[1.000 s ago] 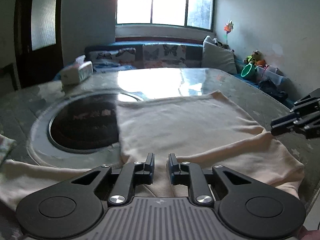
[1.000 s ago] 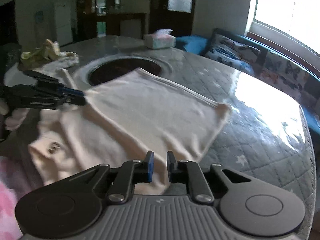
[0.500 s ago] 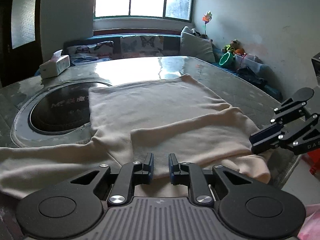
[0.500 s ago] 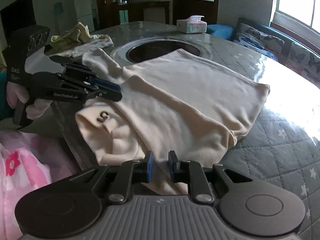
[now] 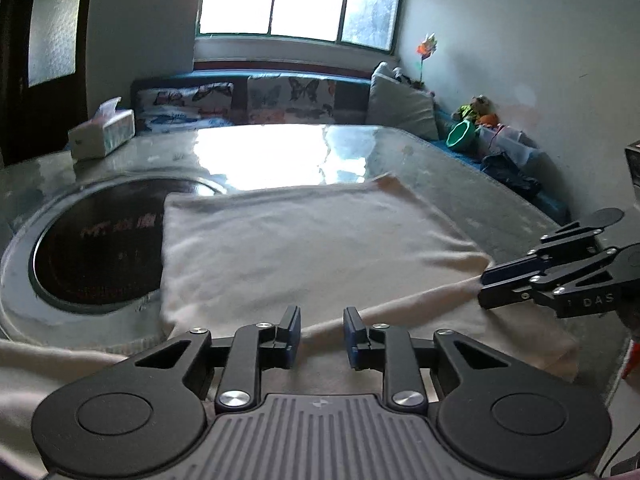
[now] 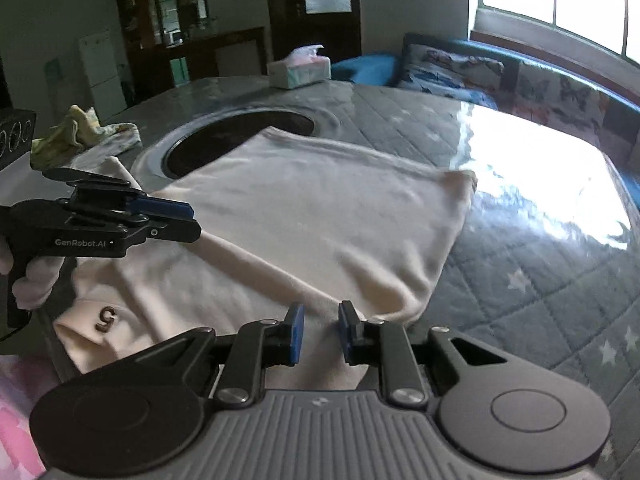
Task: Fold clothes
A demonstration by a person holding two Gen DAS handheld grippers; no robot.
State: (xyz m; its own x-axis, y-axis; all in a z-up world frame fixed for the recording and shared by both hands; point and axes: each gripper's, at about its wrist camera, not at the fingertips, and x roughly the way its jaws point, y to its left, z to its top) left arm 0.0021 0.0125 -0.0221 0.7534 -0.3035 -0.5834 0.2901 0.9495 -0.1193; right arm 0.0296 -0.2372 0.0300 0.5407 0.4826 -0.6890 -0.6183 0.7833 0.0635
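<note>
1. A cream shirt (image 5: 304,248) lies spread out on the worktop (image 5: 460,168). Its near part is folded over, and one far corner covers part of the dark round plate (image 5: 88,248) set in the worktop.
2. The left hand-held gripper (image 5: 319,336) sits low over the near edge of the shirt. Its two fingers are apart, with cloth showing in the gap. They are not pinching anything.
3. The right hand-held gripper (image 6: 320,334) is also low over the near edge, farther to the right. Its fingers are apart too, and the shirt edge lies just under them.
4. In the right camera, the left hand-held gripper comes in from the side, and its tips are over the folded edge of the shirt (image 6: 320,216).
5. A small "5" mark (image 6: 105,317) shows on the part of the shirt that hangs near the worktop edge.
6. A tissue box (image 5: 102,133) stands at the far side, well away from the shirt.
7. A small heap of yellow cloth (image 6: 80,132) lies beyond the round plate.
</note>
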